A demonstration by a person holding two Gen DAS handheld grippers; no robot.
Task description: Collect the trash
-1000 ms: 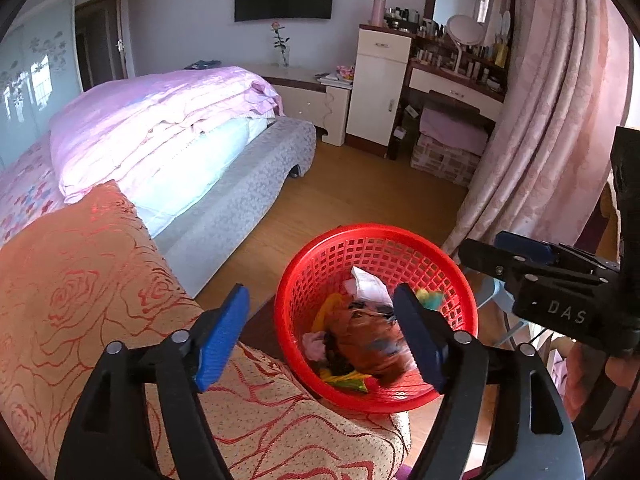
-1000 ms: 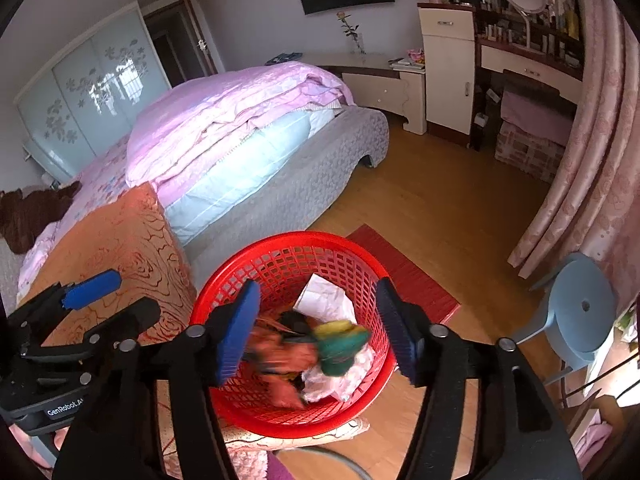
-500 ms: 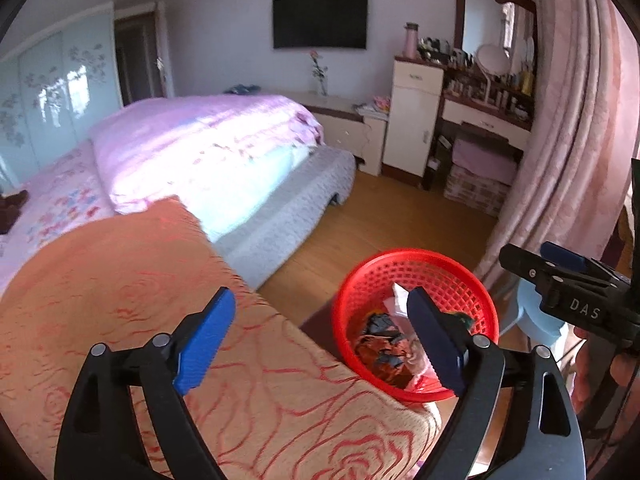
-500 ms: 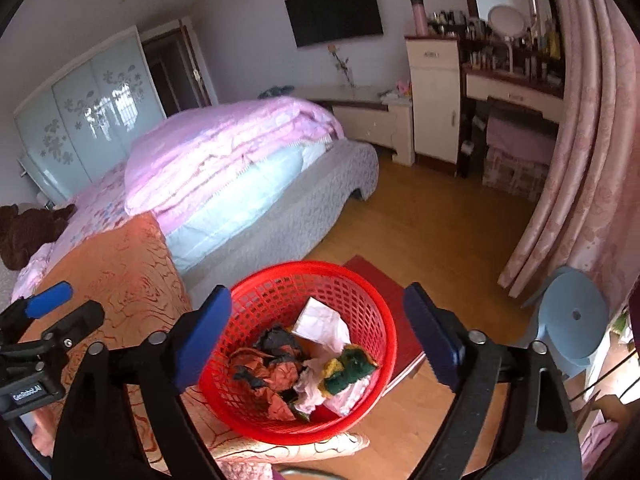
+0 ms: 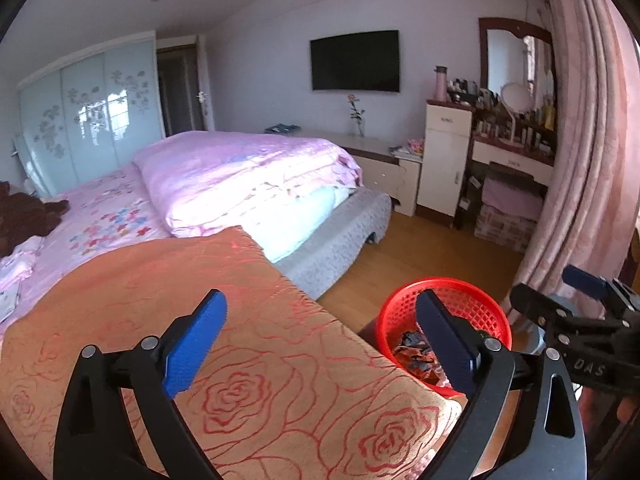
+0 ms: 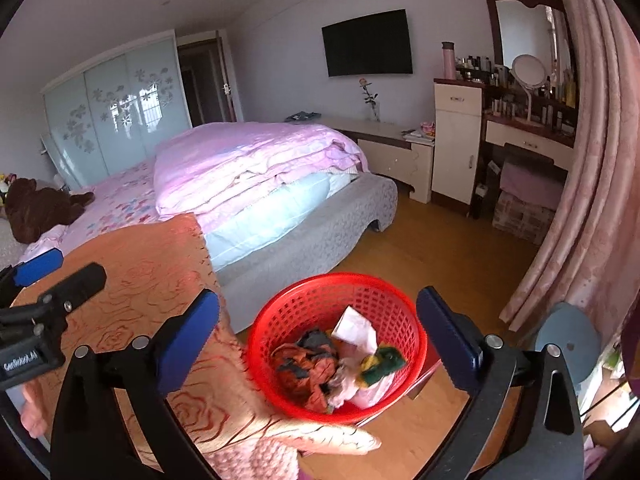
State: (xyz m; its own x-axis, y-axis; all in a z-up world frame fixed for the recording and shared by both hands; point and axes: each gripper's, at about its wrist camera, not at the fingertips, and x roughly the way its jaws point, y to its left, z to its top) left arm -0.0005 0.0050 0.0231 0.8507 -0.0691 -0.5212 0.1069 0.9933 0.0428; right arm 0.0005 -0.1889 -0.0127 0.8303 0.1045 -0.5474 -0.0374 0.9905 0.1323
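A red mesh basket (image 6: 336,340) stands on the floor beside the bed, holding crumpled trash (image 6: 340,364): orange-black wrappers, white paper, a yellow-green piece. My right gripper (image 6: 318,334) hovers above it, jaws opening wide, nothing pinched between the blue pads. In the left wrist view the basket (image 5: 444,320) shows lower right, partly behind the right finger. My left gripper (image 5: 322,338) hangs over the orange rose-patterned blanket (image 5: 248,360), jaws opening, nothing between them. Each gripper shows at the edge of the other's view.
A bed with a pink duvet (image 6: 256,164) fills the left. A dressing table (image 6: 528,136) with bottles, a white cabinet (image 6: 456,140) and pink curtains (image 6: 592,184) line the right. A blue stool (image 6: 568,340) stands right of the basket. Wooden floor (image 6: 440,248) lies beyond.
Both grippers opened wider, rose and drew back from the basket. The trash that was between the right gripper's pads now lies in the basket. The left view swung over the blanket.
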